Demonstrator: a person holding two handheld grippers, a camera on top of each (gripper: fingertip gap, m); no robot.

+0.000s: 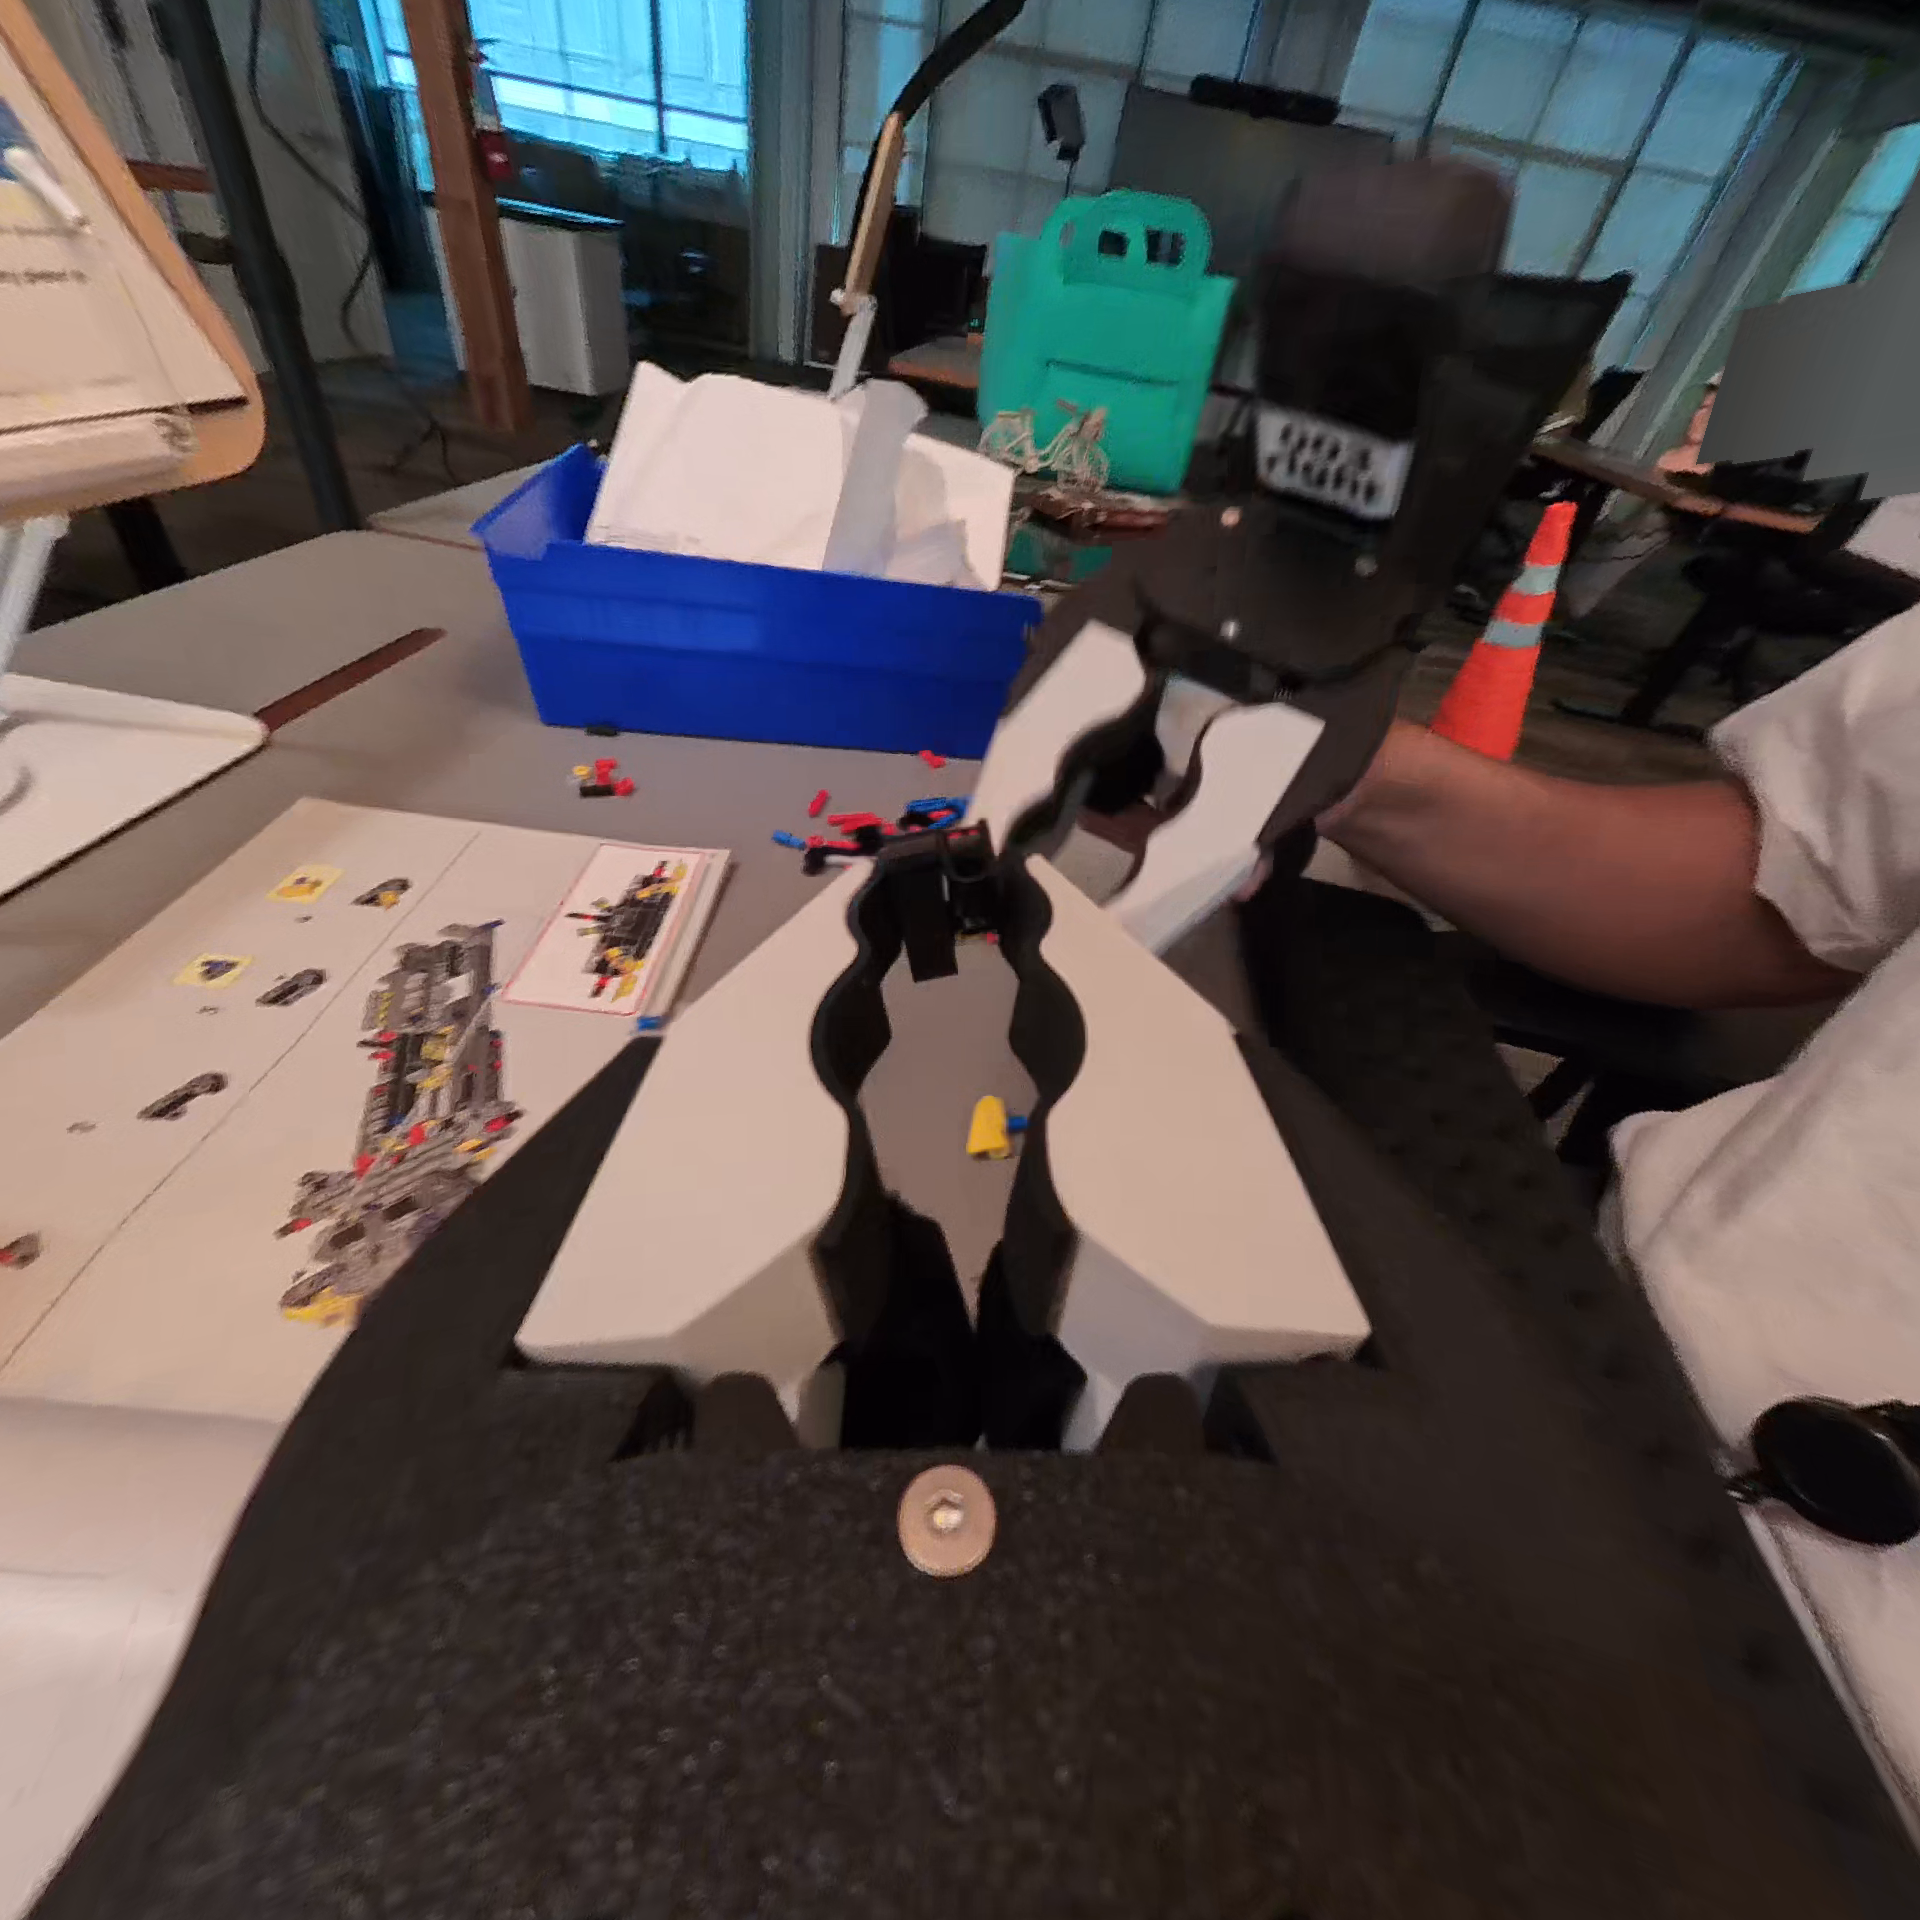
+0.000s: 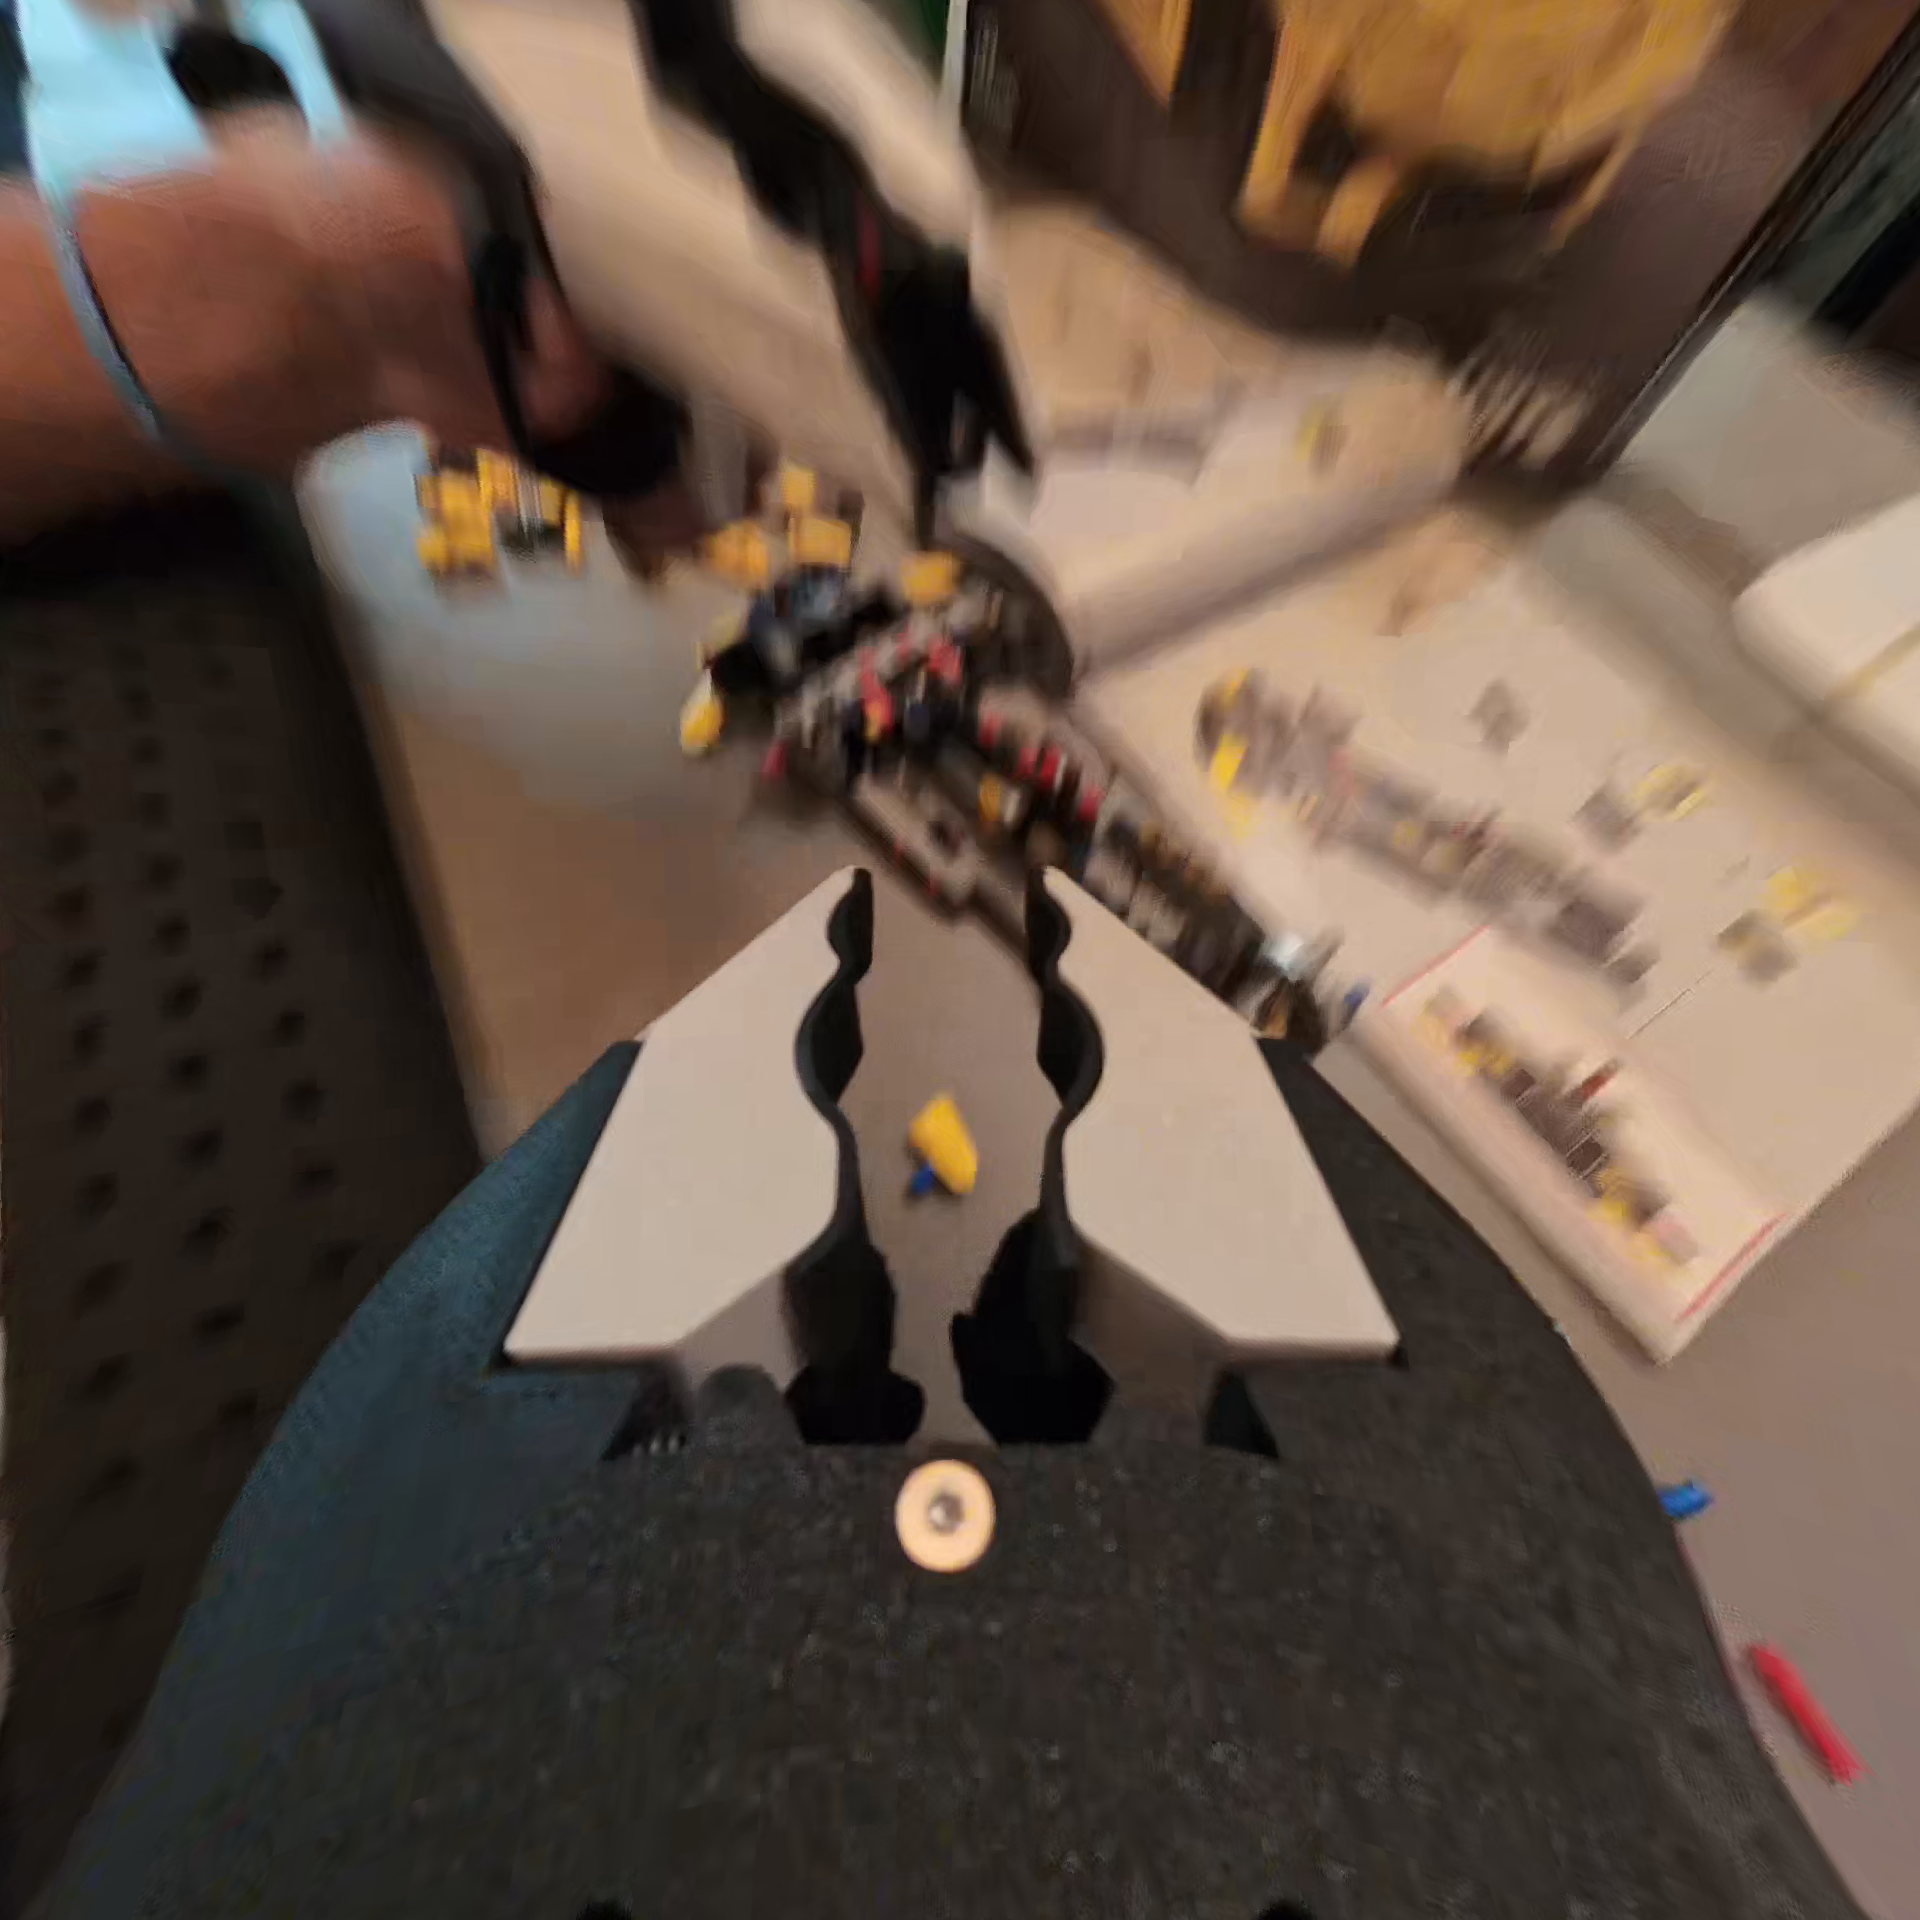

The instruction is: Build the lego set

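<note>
Lego piece held: small black lego part point(image 1: 940, 894), pinched at the tips of the left gripper point(image 1: 940, 883), held above the grey table point(image 1: 312, 623); its exact shape is hard to read, dark against dark pads.
Left gripper state: jaws drawn in and clamped on that black part.
Right gripper state: right gripper point(image 2: 951, 894) has its jaws apart with nothing between them; in the left wrist view it hangs just beyond the held part, tips pointed at it.
Under the grippers: one yellow lego piece point(image 2: 943, 1143) with a blue pin lies on the table, seen through the gap of both pairs of fingers.
Partial build: black, yellow and red lego assembly point(image 2: 914, 717) sits on the table ahead of the right gripper, beside the open instruction booklet point(image 1: 343, 1039).
Loose stock: red, blue and black lego pins point(image 1: 852, 826) scattered in front of the blue bin point(image 1: 748, 665), which holds white paper bags.
Step (judgement): sub-assembly work in the air; the left presents the black part, the right approaches to mate or re-grip.
Next move (judgement): right needs a slow, squared approach and a firm counter-hold from the left.
Poorly seen: right wrist view is heavily motion-blurred; assembly detail and booklet pages unreadable. Whether the right tips touch the part: cannot tell.
</note>
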